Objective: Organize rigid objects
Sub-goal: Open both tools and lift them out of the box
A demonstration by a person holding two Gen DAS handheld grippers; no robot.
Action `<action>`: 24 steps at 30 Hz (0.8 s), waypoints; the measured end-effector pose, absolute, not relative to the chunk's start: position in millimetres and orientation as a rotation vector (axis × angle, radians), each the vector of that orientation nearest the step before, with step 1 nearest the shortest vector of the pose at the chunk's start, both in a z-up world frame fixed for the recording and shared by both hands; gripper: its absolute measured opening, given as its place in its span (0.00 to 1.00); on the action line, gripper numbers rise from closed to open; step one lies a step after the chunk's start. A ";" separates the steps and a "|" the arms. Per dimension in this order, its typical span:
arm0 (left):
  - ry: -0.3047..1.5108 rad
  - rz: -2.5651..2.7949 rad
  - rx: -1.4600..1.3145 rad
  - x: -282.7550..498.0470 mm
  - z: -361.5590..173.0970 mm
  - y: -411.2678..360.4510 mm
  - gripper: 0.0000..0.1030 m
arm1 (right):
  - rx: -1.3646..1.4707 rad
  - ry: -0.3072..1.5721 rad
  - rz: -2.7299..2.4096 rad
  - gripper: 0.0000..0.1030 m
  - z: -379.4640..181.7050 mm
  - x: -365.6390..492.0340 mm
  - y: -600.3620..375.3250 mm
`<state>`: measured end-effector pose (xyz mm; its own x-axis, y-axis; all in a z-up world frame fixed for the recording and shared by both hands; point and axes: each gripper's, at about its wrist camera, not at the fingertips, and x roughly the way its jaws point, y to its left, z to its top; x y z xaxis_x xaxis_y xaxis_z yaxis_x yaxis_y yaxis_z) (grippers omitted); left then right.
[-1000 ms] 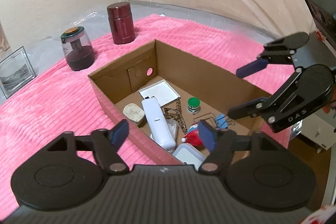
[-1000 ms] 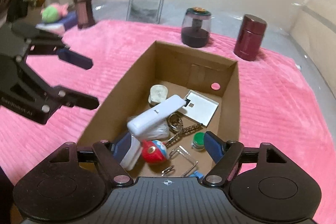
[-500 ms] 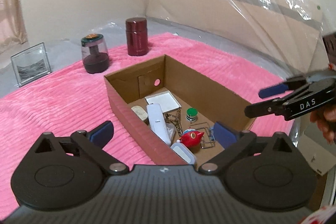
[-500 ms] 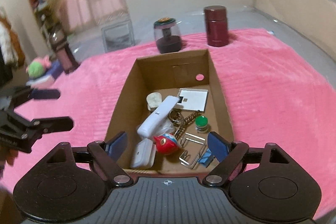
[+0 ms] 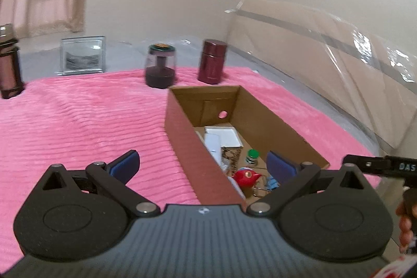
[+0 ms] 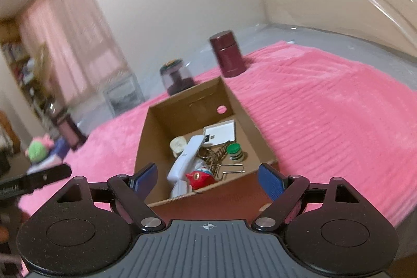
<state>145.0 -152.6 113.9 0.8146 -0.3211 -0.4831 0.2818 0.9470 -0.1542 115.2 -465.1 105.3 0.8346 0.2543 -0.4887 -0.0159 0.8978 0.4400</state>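
Pink ribbed bedding (image 5: 78, 121) carries everything. At far left the left gripper (image 5: 203, 167) hangs with its fingers spread wide, nothing between them. Next comes the cardboard box (image 6: 156, 127), holding small hard pieces: a white handset (image 6: 185, 158), a red figurine (image 6: 199, 177), a green-capped bottle (image 6: 234, 151). They look light, stiff and somewhat slick; the handset's narrow middle seems the surest hold. Rightmost, the right gripper (image 6: 207, 179) is parted, empty.

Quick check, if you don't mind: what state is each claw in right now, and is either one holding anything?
Left claw: open wide, holding nothing.
Right claw: open, holding nothing.
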 end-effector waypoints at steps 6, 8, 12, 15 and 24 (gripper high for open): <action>0.470 -0.272 -0.063 112.5 98.8 -152.6 0.91 | 0.503 0.536 0.125 0.79 98.0 94.8 -463.3; 0.463 -0.287 -0.055 103.6 95.7 -152.9 0.91 | 0.487 0.530 0.130 0.79 98.6 89.8 -456.9; 0.465 -0.304 -0.026 86.2 91.5 -153.5 0.92 | 0.426 0.519 0.145 0.79 100.4 77.6 -440.3; 0.488 -0.286 -0.040 75.1 87.5 -151.1 0.95 | 0.360 0.523 0.148 0.79 99.7 69.8 -427.2; 0.575 -0.240 -0.076 54.3 79.9 -136.8 0.95 | 0.224 0.560 0.188 0.79 89.2 48.1 -396.0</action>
<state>54.3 -136.8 79.9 0.8119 -0.2458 -0.5296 0.2037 0.9693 -0.1376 48.1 -396.0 89.2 0.8315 0.2363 -0.5028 -0.1152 0.9587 0.2601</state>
